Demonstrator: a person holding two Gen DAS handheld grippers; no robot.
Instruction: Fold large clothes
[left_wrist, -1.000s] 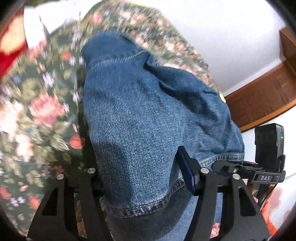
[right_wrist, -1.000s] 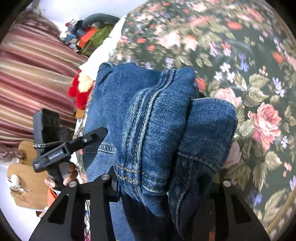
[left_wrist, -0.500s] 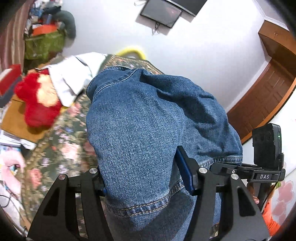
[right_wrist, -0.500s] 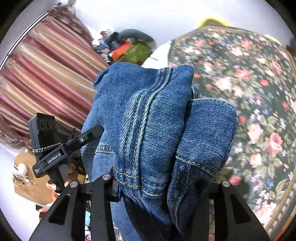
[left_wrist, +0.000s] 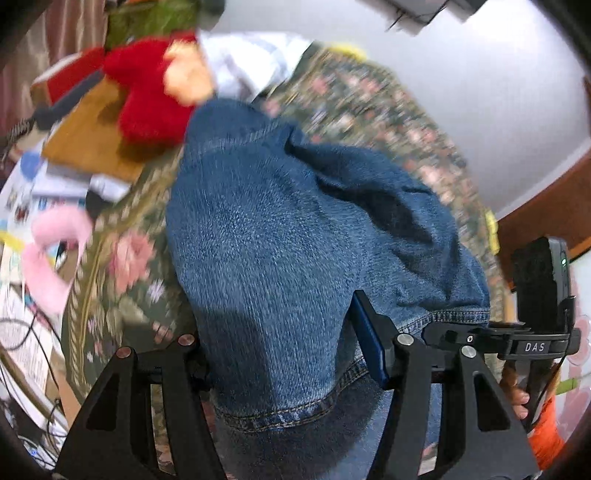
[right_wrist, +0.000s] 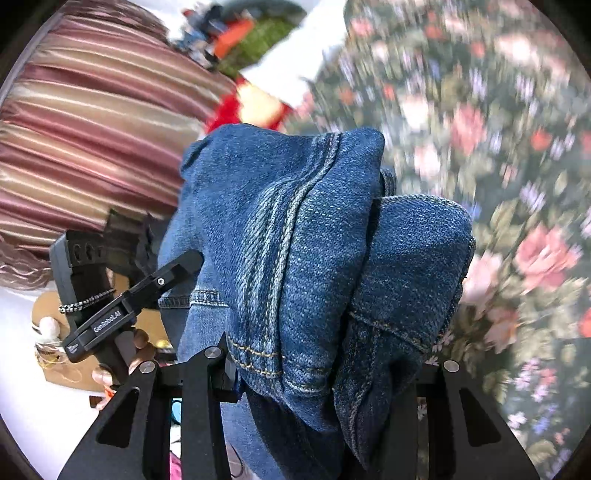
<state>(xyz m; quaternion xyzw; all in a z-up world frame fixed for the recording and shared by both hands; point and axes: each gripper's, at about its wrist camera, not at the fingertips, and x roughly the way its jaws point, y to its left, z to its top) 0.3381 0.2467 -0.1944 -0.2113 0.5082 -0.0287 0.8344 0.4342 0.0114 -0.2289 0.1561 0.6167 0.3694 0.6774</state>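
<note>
A pair of blue denim jeans (left_wrist: 280, 236) is held up in the air between both grippers. My left gripper (left_wrist: 284, 354) is shut on a hemmed edge of the jeans, and the cloth drapes over its fingers. My right gripper (right_wrist: 325, 369) is shut on a thick bunched fold of the jeans (right_wrist: 314, 240) with a double-stitched seam. The other gripper shows at the right edge of the left wrist view (left_wrist: 535, 314) and at the left of the right wrist view (right_wrist: 110, 295). The flowered bedspread (right_wrist: 498, 166) lies beyond the jeans.
A red plush toy (left_wrist: 147, 92) and a white cloth (left_wrist: 251, 59) lie at the far end of the bed (left_wrist: 369, 110). A brown cardboard box (left_wrist: 88, 129), a pink plush (left_wrist: 51, 258) and papers sit beside it. A striped curtain (right_wrist: 92, 129) hangs at the left.
Both grippers have swung with the jeans still held; the views tilted up off the bedspread toward the room, then partly back down. The grips have not changed.
</note>
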